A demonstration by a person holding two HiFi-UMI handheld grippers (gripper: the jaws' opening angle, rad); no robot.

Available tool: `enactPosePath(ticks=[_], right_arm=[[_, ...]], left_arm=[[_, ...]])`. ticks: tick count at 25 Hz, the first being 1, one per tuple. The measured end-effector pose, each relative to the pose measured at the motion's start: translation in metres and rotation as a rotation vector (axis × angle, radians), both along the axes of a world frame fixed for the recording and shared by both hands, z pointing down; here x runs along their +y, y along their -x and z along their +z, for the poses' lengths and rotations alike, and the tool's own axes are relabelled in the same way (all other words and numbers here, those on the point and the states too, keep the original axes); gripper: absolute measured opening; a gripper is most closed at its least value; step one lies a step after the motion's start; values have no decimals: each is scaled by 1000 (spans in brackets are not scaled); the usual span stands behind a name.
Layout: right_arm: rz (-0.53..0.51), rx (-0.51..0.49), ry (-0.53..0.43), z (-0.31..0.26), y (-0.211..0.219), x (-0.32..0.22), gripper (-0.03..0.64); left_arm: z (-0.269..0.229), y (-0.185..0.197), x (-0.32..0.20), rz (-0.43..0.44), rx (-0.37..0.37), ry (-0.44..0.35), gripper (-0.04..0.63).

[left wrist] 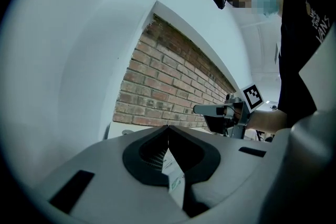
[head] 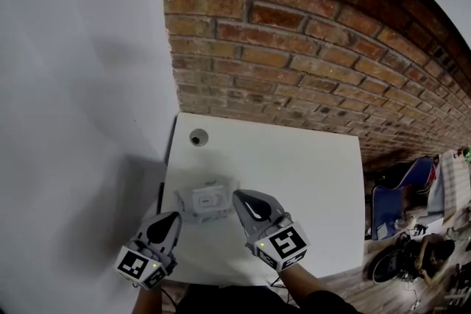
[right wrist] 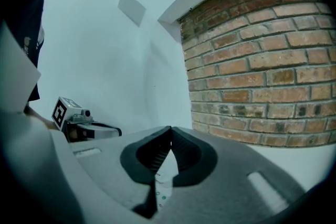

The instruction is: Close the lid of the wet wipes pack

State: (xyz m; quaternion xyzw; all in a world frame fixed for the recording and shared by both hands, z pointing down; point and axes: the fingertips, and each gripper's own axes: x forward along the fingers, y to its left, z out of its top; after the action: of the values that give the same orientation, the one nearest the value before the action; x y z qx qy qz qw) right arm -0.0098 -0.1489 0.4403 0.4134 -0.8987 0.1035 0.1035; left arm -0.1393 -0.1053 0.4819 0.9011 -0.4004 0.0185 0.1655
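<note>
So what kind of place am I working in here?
Probably an office or lab corner: a white desk with a cable hole, set against a brick wall and a plain white wall, with bags and cables lying alongside.

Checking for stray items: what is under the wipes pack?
The wipes pack lies on the white table, which shows around it. Anything directly beneath is covered by the pack itself and cannot be seen.

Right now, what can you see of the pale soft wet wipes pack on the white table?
The pale, soft-looking wet wipes pack lies flat on the white table, towards its left side. Its top carries a white rectangular lid; open or closed, I cannot tell. The left gripper and right gripper, both shut, flank it closely.
</note>
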Motion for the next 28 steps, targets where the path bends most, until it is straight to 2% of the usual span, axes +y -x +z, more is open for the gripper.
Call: enactPosePath(ticks=[7,11,17,23,28], right_arm=[[-4,25,26,22,10,-17,-2],[-6,32,25,36,13,-28,-2],[-16,54,51,52,19,-42,-2],[-19,101,81,73,23,-53,-2],[-28,117,103,85,27,-57,-2]], left_arm=[[37,-6,-12,24,14,60,-2],[43,-15,-17,39,31,133,-2],[70,-14,-20,52,1,108,-2],[90,-18,-21,65,-27,163,-2],[98,-19,-20,68,-21,182,-2]])
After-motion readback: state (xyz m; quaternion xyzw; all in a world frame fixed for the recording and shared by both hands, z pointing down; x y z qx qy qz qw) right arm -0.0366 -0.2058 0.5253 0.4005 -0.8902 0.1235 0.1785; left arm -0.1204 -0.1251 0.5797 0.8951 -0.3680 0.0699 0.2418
